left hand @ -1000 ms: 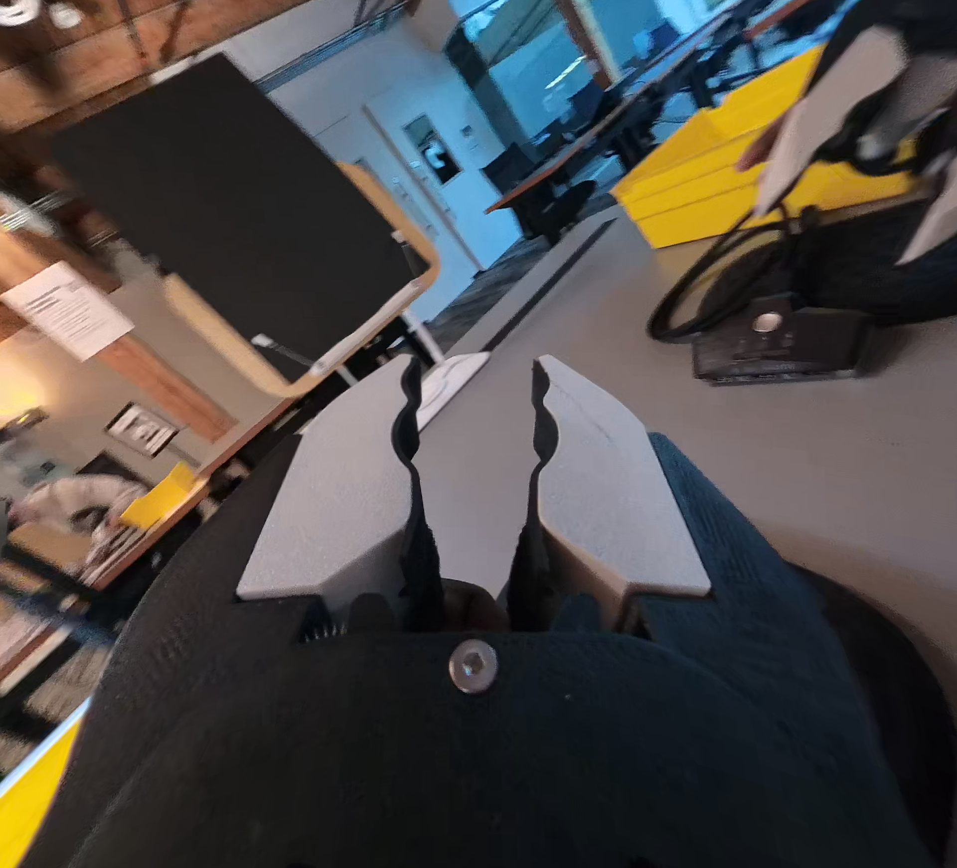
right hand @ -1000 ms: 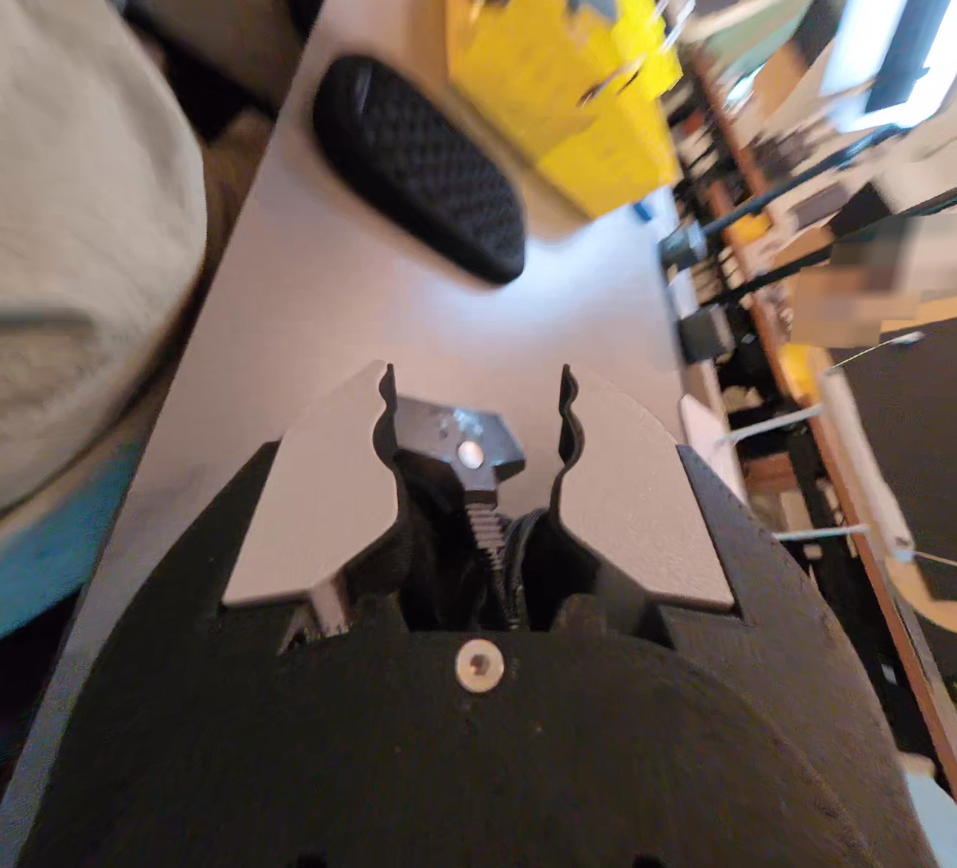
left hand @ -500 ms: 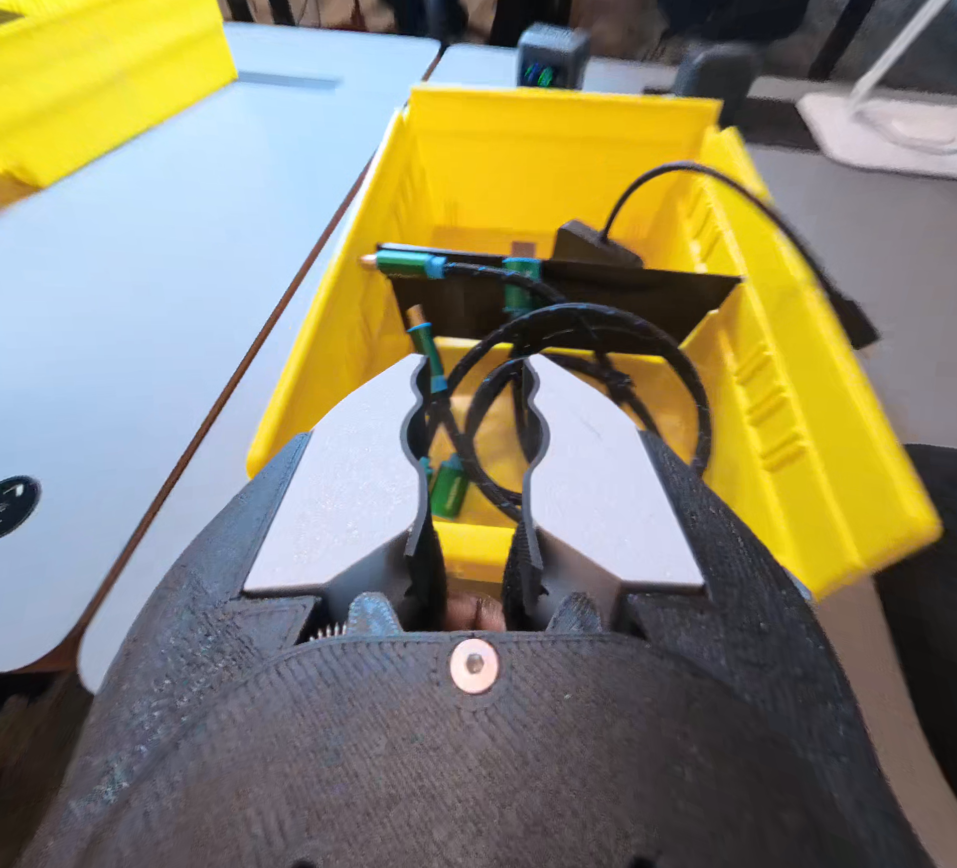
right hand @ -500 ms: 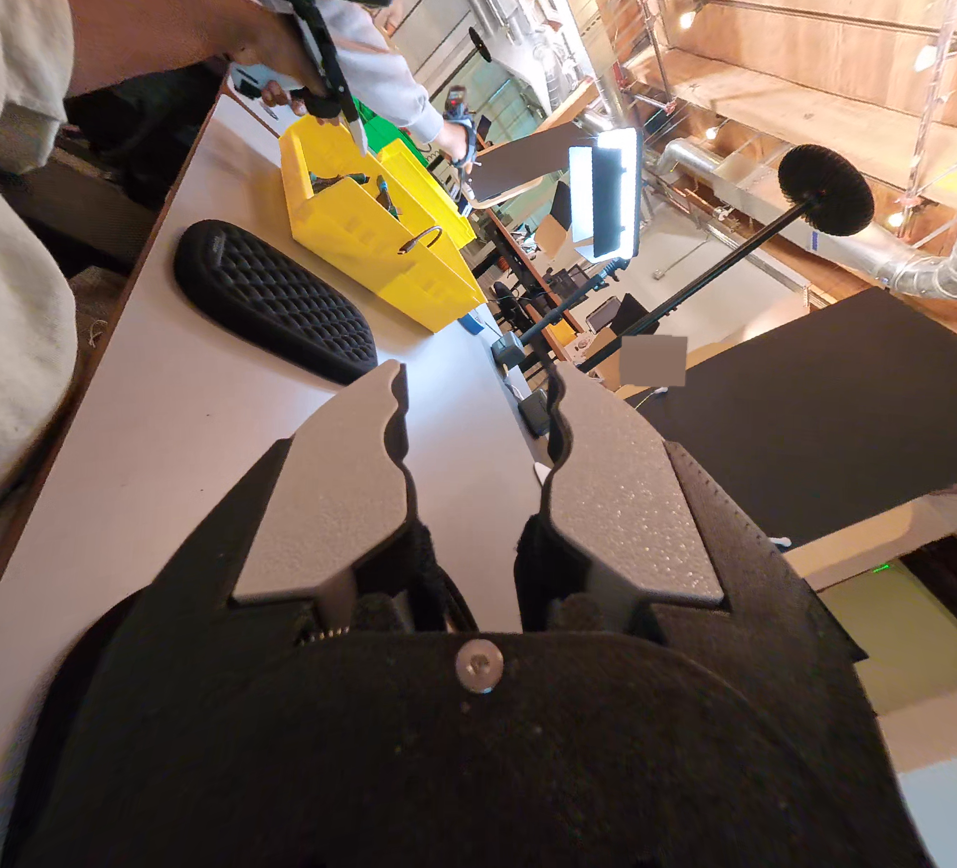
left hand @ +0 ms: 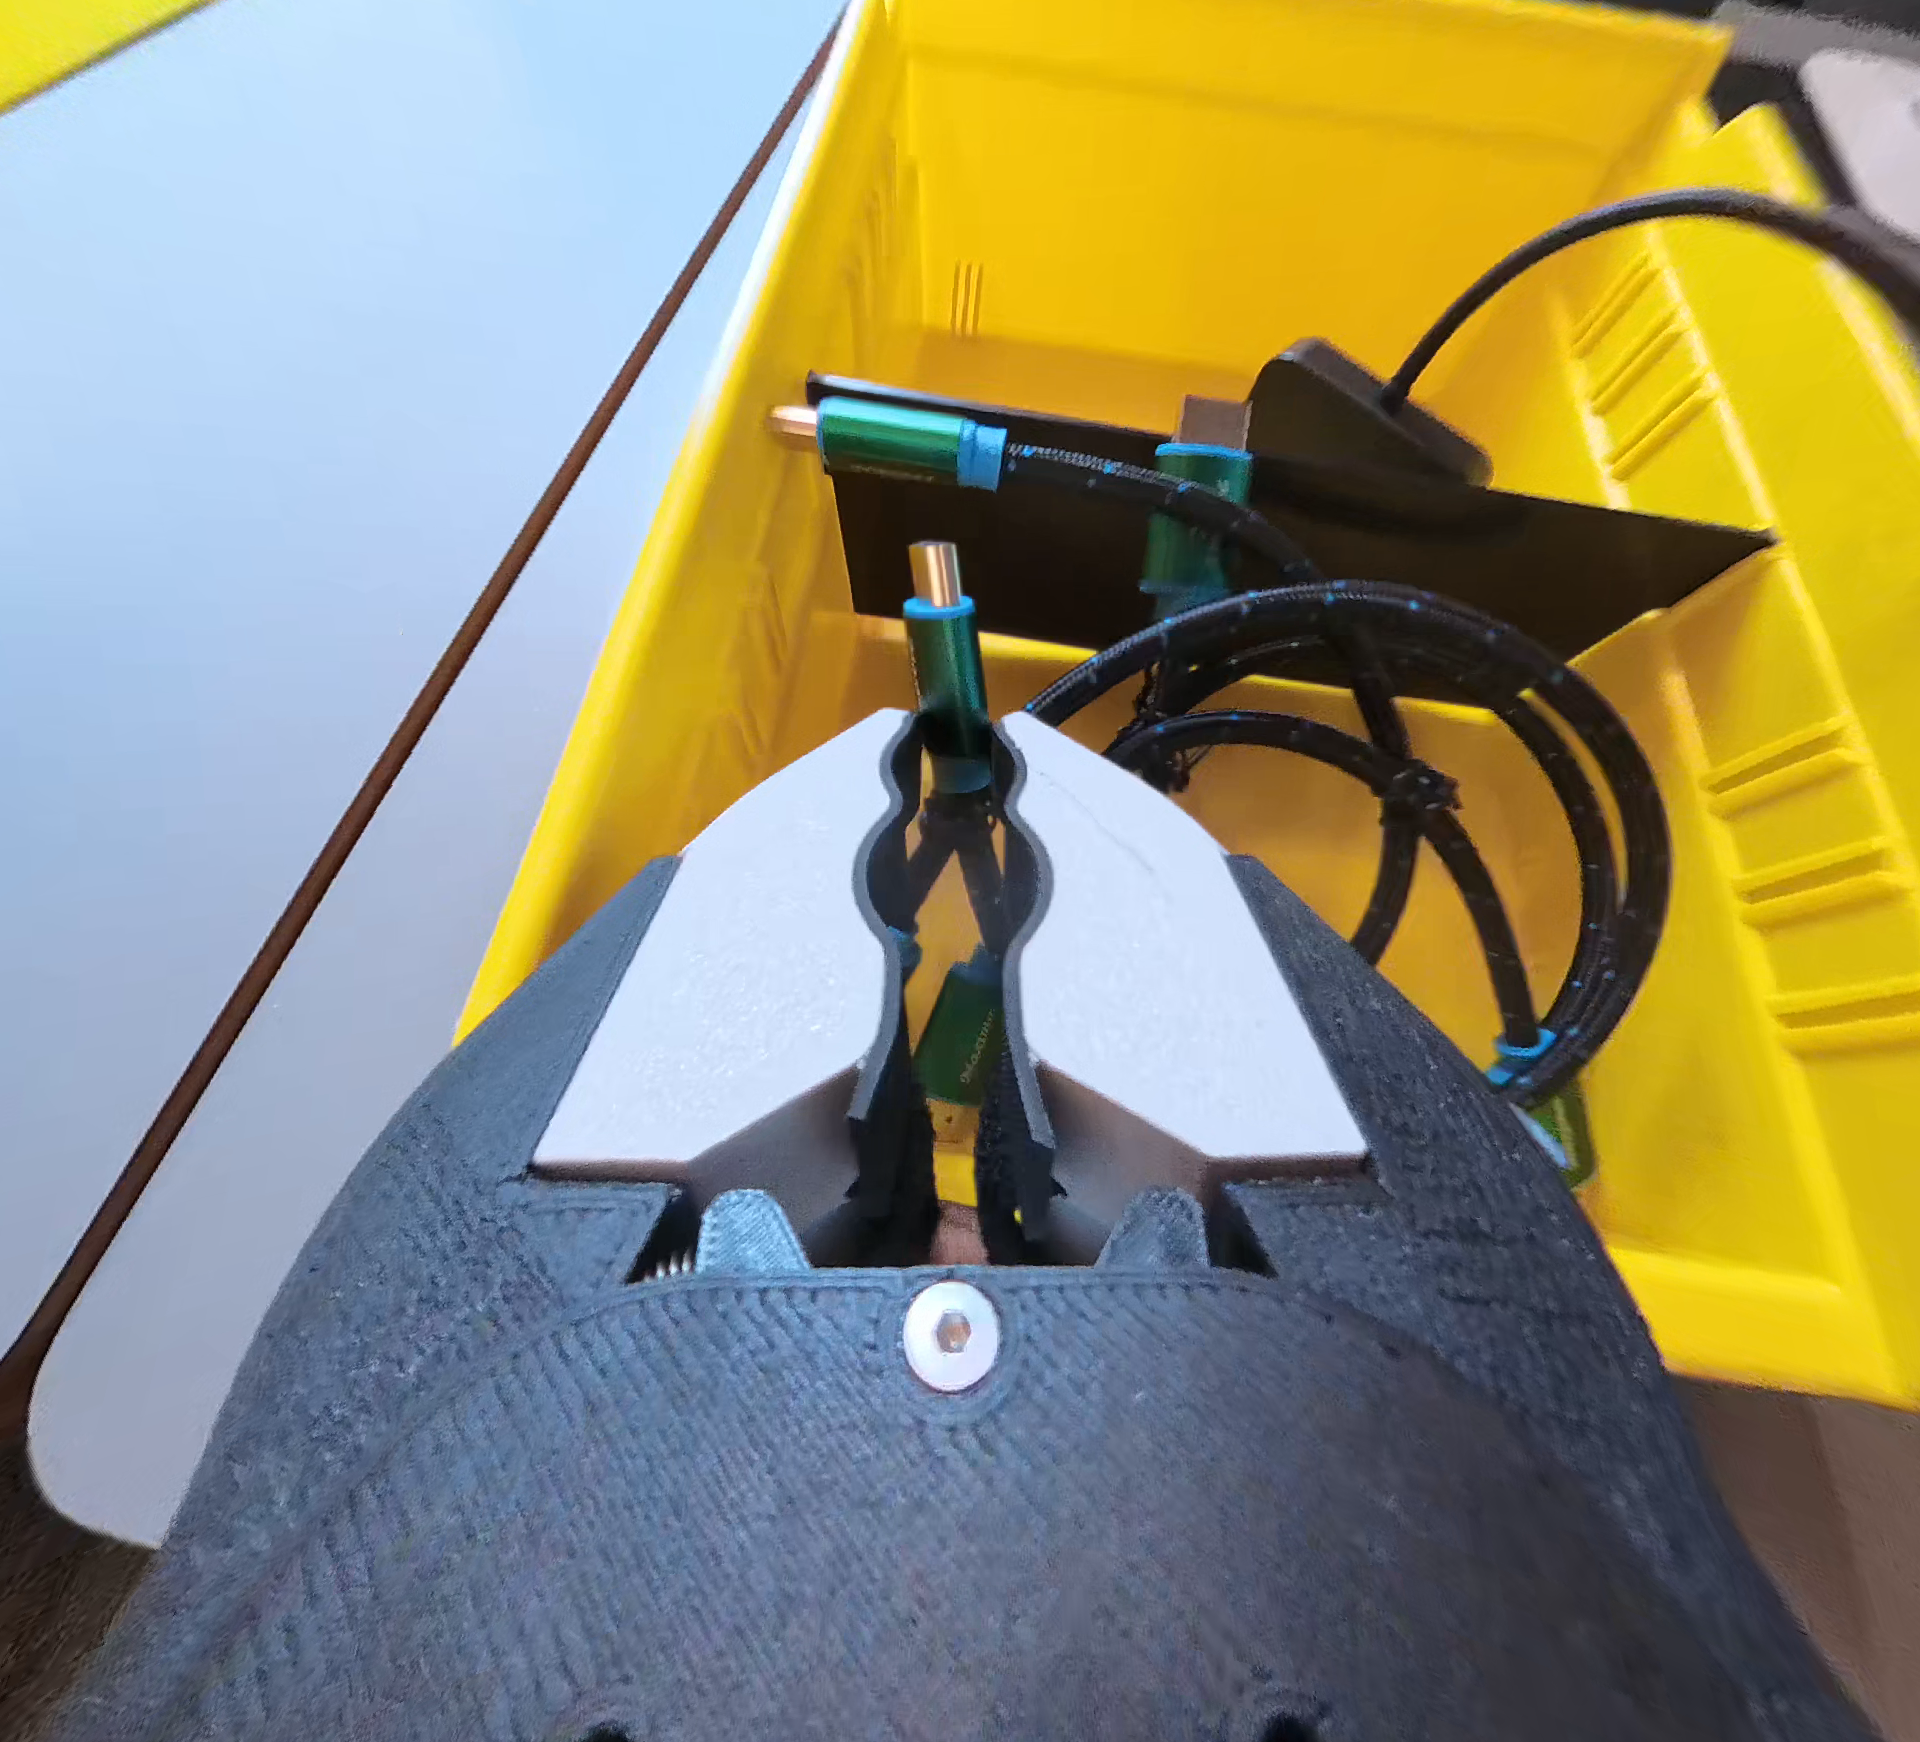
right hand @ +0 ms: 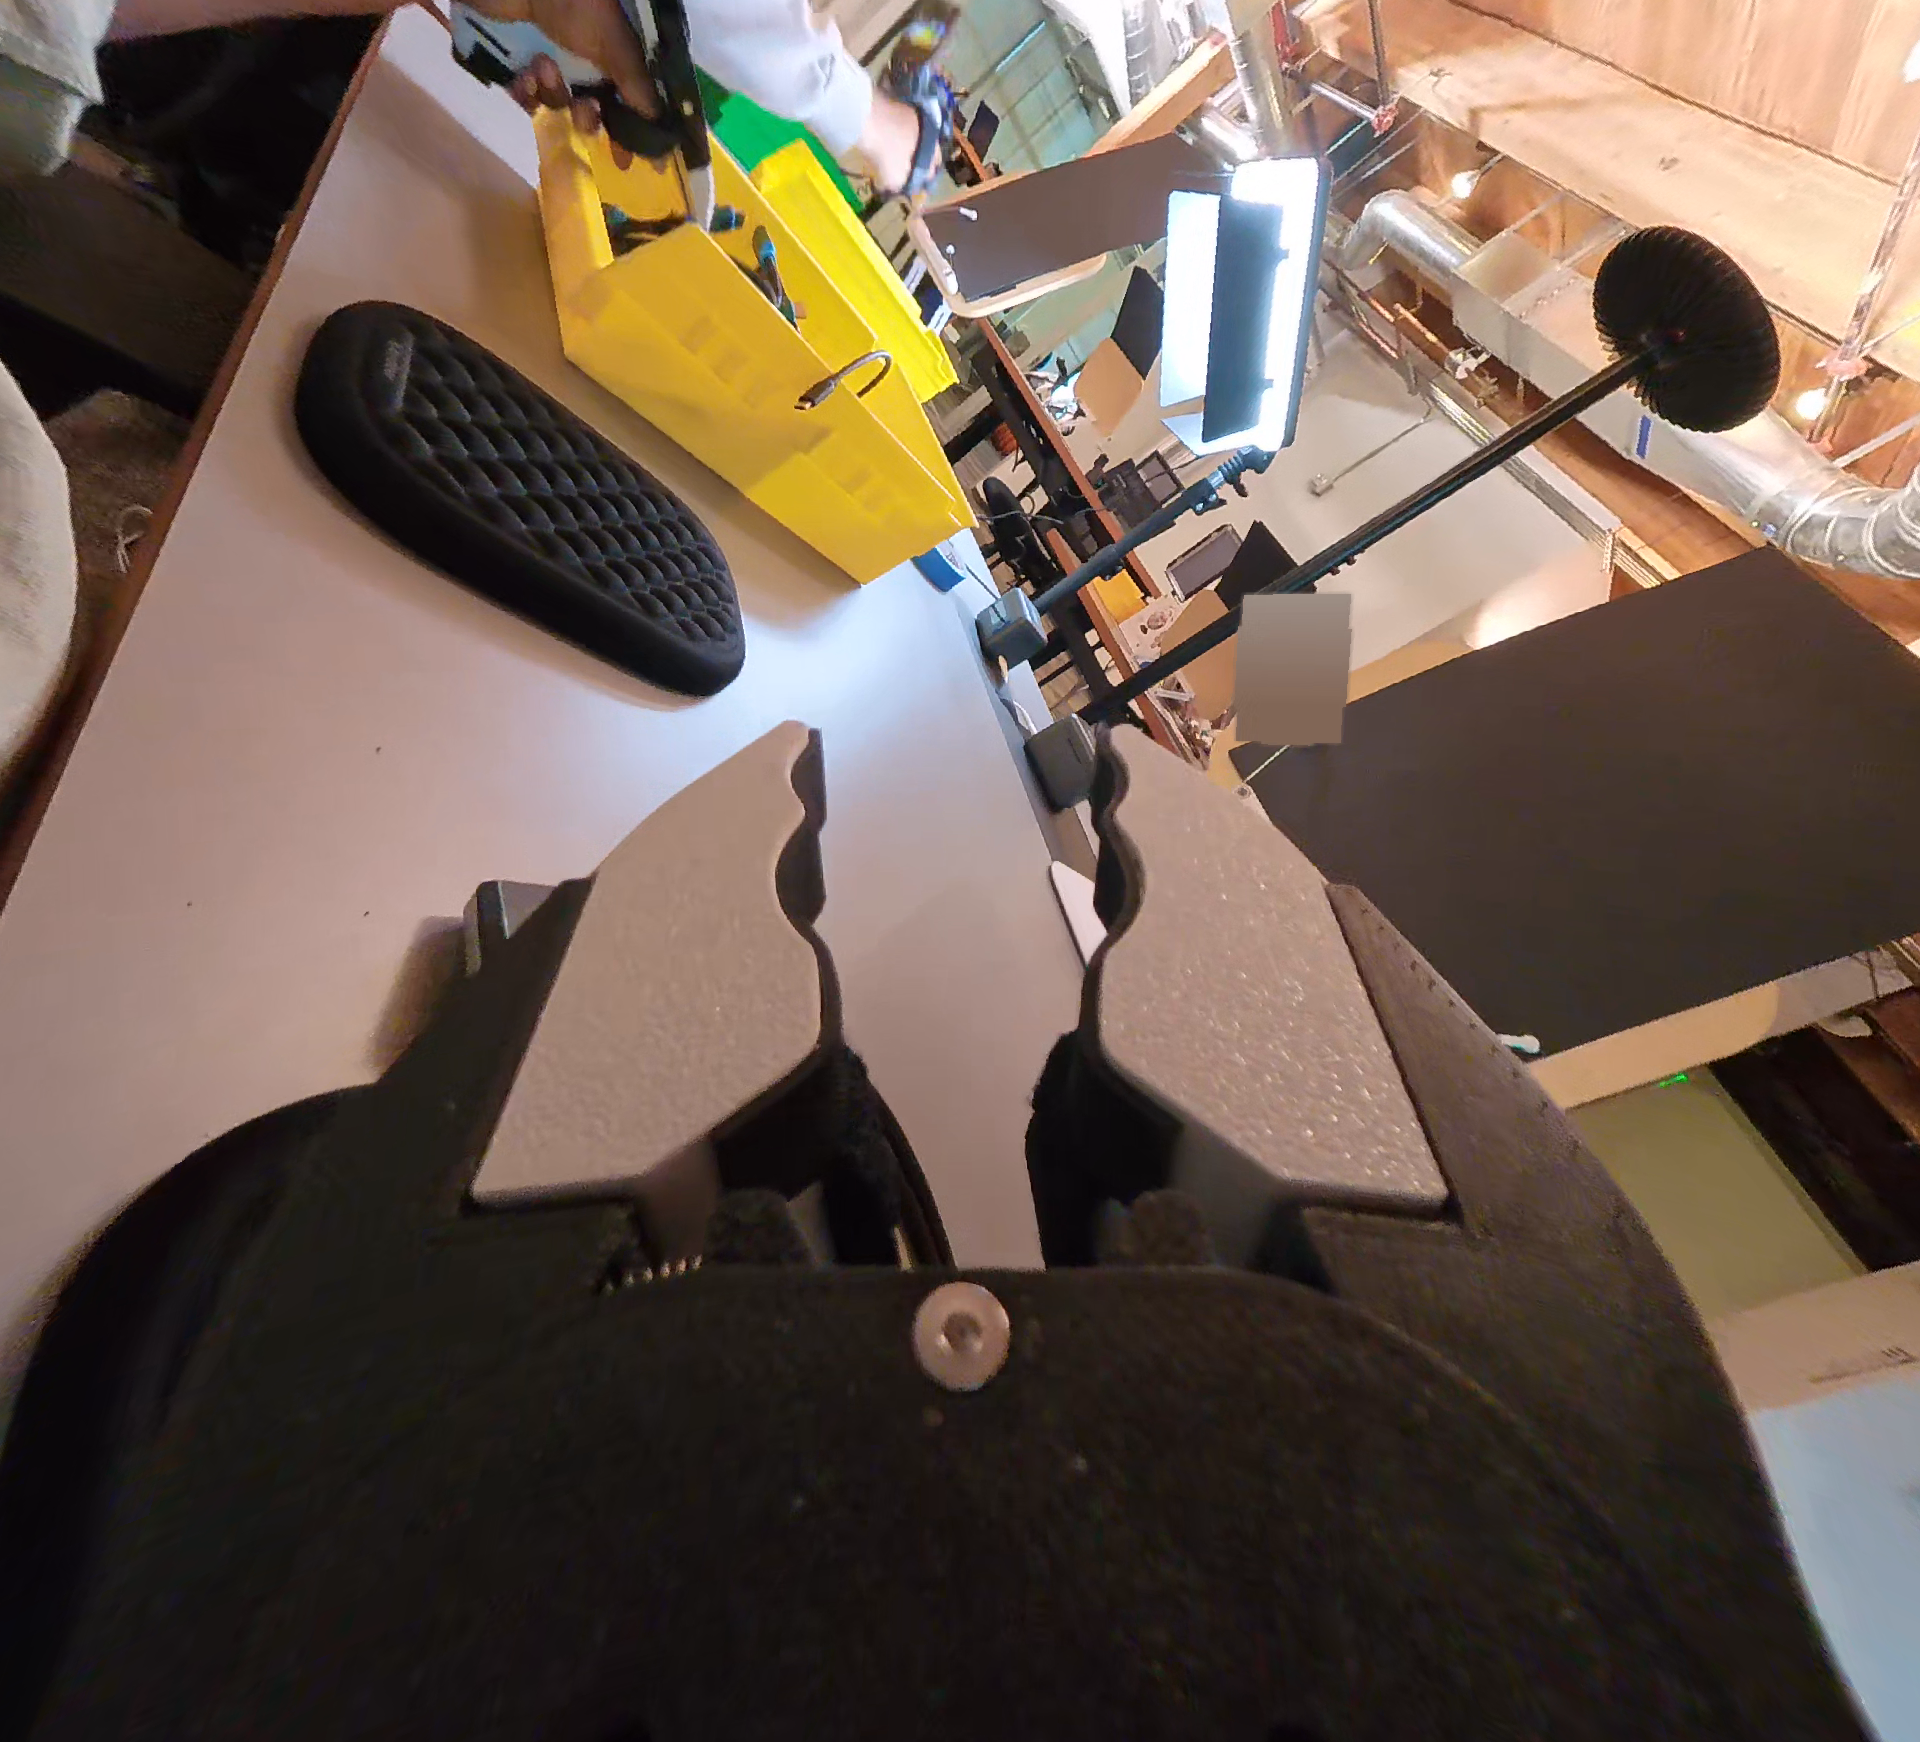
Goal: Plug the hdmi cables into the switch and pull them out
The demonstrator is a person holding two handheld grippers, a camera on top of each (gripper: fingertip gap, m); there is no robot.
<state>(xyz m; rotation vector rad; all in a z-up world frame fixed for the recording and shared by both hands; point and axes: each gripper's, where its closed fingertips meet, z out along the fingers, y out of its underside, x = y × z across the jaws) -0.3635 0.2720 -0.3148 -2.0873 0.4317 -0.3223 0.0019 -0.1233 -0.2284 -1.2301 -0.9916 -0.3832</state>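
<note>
The left gripper (left hand: 951, 747) is clenched on a green HDMI plug (left hand: 943, 653) at the centre of the left wrist view, pinching it only at its rear collar, over the near compartment of the yellow bin (left hand: 1195, 134). The plug's long axis runs up the frame, leaning slightly left, with its metal tip pointing toward the black divider (left hand: 1455, 549) across the bin. Because so little of the shell is held, the plug could pivot or slip out when pushed into a port. Its braided cable (left hand: 1455, 788) is coiled and tied at centre right, so lifting may drag the coil, or snag the second plug (left hand: 894, 440) lying sideways along the divider's top edge with its tip pointing left. A dark adapter with its own lead (left hand: 1361, 435) sits behind the divider; whether that is the switch I cannot tell. The right gripper (right hand: 961, 819) is released, jaws apart and empty, over the grey table (right hand: 312, 809) in the lower half of its view.
</note>
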